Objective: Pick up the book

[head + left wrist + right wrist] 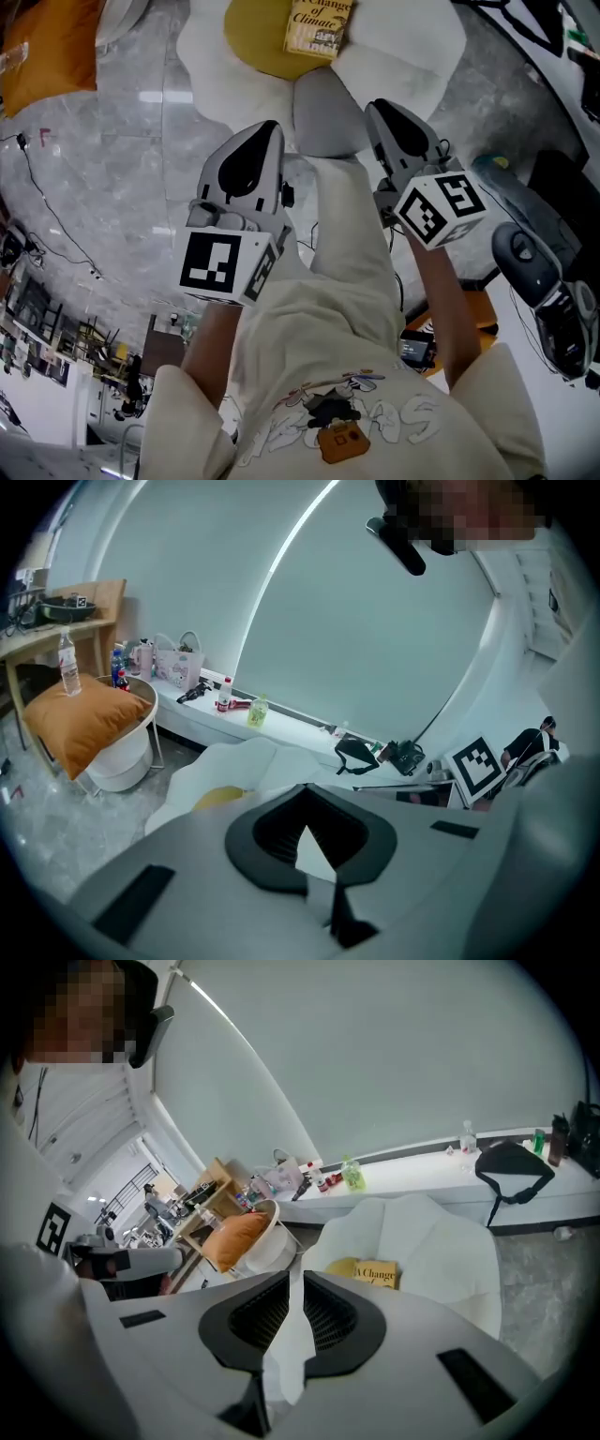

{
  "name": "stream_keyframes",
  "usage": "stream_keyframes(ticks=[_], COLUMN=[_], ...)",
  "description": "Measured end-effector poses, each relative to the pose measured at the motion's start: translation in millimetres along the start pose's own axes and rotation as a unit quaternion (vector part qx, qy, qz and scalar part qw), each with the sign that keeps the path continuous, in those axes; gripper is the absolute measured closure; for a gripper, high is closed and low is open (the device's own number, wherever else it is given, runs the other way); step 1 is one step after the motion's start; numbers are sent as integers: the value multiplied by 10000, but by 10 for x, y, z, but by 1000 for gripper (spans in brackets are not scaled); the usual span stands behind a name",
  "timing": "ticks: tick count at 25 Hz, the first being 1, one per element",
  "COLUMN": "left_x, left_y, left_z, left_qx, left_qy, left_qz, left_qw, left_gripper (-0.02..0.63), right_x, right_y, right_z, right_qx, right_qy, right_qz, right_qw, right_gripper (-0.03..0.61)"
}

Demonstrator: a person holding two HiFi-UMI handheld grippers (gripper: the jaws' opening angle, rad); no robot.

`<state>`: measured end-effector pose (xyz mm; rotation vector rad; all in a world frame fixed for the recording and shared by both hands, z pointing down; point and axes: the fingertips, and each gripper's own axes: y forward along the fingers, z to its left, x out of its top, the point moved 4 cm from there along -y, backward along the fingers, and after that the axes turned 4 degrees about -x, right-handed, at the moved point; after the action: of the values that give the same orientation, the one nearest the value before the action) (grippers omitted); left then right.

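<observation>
I judge this the approach step. The book lies far ahead on a yellow cushion atop a white petal-shaped seat. My left gripper is closed and empty, and my right gripper is barely parted and empty. Next I must reach forward and open wider. The cover reads "A Change of Climate".

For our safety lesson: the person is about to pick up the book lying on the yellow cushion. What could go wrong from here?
1. The left tool is shut and the right tool is barely apart. Unless they open wider, they will likely shove the book instead of gripping it.
2. The book lies flat on a soft yellow cushion, so a push could sink it or slide it onto the white seat.
</observation>
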<state>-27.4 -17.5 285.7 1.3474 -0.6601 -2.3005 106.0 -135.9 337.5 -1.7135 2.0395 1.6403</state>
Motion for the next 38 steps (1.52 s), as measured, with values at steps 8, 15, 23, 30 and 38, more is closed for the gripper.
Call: stream_keyframes(ticks=[8, 15, 23, 30, 38], left_x=[-205, -449, -786, -1096, -1415], left_y=[374, 686, 1069, 1346, 1751], left_z=[115, 274, 636, 957, 1210], left_qx=[25, -18, 33, 240, 351], left_qy=[120, 14, -522, -464, -643], left_qz=[175, 344, 614, 792, 827], left_qw=[9998, 9994, 9967, 9955, 9939], left_gripper=[607, 607, 607, 607, 607], right_x=[-64, -281, -493, -601, -801], right_y=[411, 734, 1107, 1294, 1480], right_z=[-333, -619, -843, -978, -1168], right_qx=[-107, -199, -342, -502, -672], right_qy=[166, 368, 583, 367, 133], right_qz=[187, 298, 443, 399, 594], right_qw=[9996, 9987, 9967, 9973, 9959], right_gripper=[491, 440, 383, 449, 555])
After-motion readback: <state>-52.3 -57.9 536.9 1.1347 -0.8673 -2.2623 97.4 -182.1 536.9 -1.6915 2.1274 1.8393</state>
